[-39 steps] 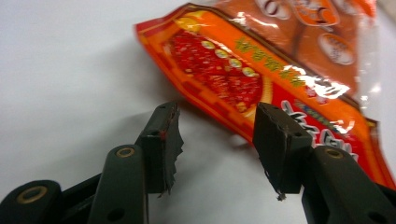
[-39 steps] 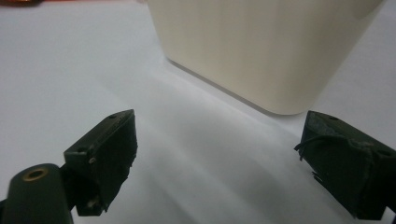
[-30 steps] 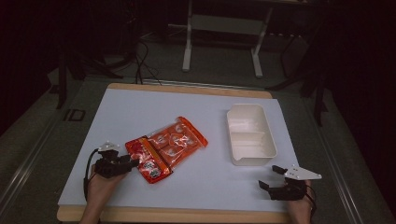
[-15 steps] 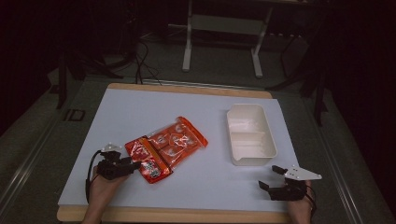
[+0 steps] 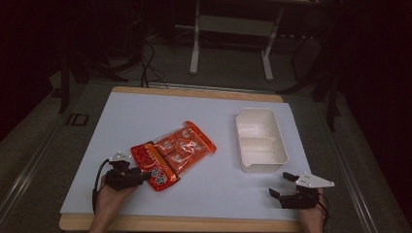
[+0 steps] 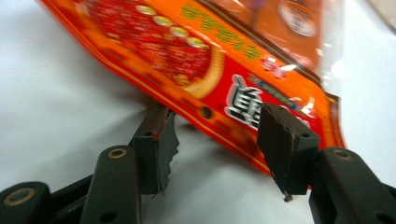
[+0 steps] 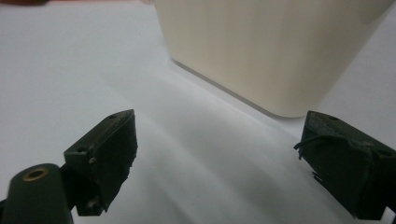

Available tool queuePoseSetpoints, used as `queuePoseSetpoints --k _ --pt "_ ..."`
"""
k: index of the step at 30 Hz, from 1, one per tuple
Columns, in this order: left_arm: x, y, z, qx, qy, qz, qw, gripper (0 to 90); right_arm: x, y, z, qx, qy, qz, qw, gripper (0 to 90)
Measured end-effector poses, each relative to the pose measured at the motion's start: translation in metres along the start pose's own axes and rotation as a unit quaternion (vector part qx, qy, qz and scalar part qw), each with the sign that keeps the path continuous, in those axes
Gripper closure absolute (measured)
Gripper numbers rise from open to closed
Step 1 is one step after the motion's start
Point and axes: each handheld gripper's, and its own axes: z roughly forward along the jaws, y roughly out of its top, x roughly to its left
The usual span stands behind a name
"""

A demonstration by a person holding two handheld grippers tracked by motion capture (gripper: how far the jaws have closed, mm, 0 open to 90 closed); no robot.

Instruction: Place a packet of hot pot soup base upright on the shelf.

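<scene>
Snack packets [image 5: 172,155], two red-orange foil pouches overlapping, lie mid-mat in the high view, left of the white divided container [image 5: 260,140]. We see our left gripper [image 5: 138,177] at the nearer packet's corner and our right gripper [image 5: 282,187] resting apart, near the container.

From the left gripper view, our jaws stand wide around the packet's [image 6: 224,70] sealed edge, perhaps touching it; blur hides contact. We judge it light, crinkly and slippery, best pinched on the flat seam.

From the right gripper view, our jaws gape wide, empty, facing the container's wall [image 7: 261,51].
</scene>
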Motion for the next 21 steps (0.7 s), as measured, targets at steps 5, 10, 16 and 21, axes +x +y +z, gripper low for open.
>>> queuePoseSetpoints --k 5,10,16,21 --pt "-0.014 0.000 0.008 0.007 -0.032 0.014 0.9994 49.5 0.000 0.000 0.000 0.000 0.002 -0.002 1.0000 11.2" --pt "-0.032 0.004 0.020 0.012 -0.037 0.033 0.9987 50.1 0.000 0.000 0.001 0.001 0.002 -0.004 1.0000 11.2" --pt "-0.043 0.009 0.031 0.012 -0.029 0.036 0.9988 52.0 0.000 0.000 0.001 0.003 0.003 -0.005 1.0000 11.2" --pt "-0.047 0.010 0.034 0.009 -0.014 0.026 0.9995 55.9 0.001 0.000 0.001 0.004 0.002 -0.007 1.0000 11.2"
